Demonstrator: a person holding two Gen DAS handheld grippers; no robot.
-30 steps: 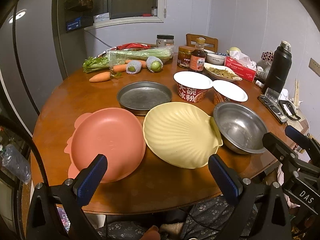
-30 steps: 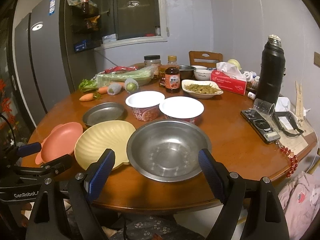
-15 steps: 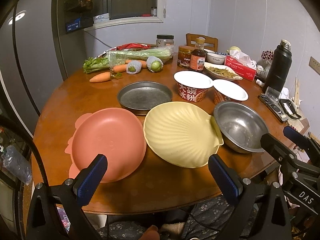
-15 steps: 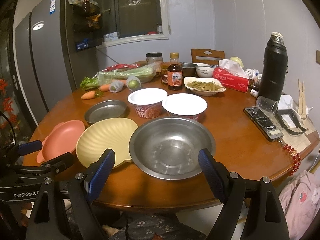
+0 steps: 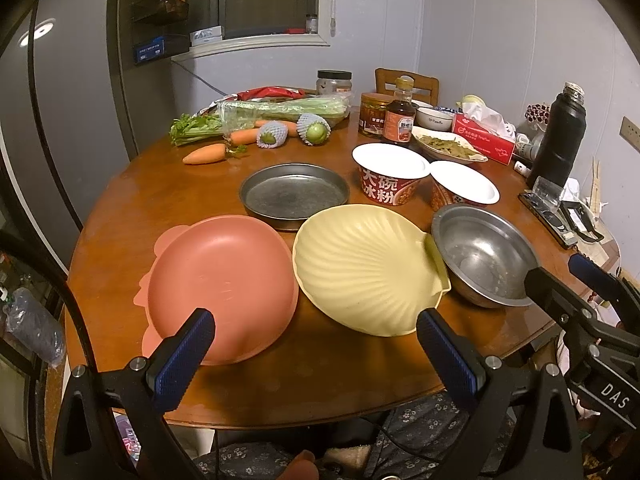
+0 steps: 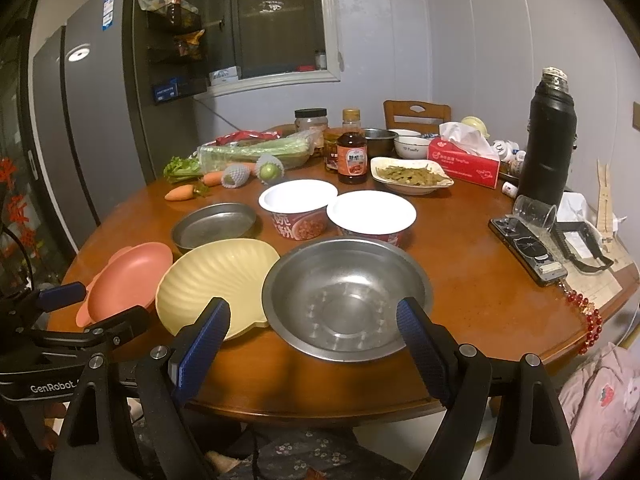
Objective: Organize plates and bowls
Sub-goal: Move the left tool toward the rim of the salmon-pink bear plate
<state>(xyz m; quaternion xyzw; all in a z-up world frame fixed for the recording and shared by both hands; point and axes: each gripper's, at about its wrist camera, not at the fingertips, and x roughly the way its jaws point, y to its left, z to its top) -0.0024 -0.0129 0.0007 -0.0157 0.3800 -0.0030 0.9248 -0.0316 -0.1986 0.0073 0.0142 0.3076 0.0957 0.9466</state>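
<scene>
Both grippers sit low at the near edge of the round wooden table (image 5: 120,208), pointed level across it, jaws spread wide, holding nothing.

Left gripper (image 5: 316,354) — aimed at the gap between the pink plate (image 5: 224,284) and the yellow shell-shaped plate (image 5: 364,268); its left finger overlaps the pink plate's near rim in view, contact unclear. Right gripper (image 6: 316,344) — centred on the steel bowl (image 6: 346,298), fingers straddling the bowl's near rim; cannot tell if they touch it.

Layout along the near edge, left to right: pink plate, yellow plate, steel bowl. Pink and yellow rims look touching; the yellow plate's tab edge meets the bowl. Flat steel pan (image 5: 294,196) is behind the two plates, toward table centre. Two lidded instant-food cups (image 6: 298,210) just behind the bowl. Vegetables at the far left edge, black thermos (image 6: 550,136) at the far right edge.
</scene>
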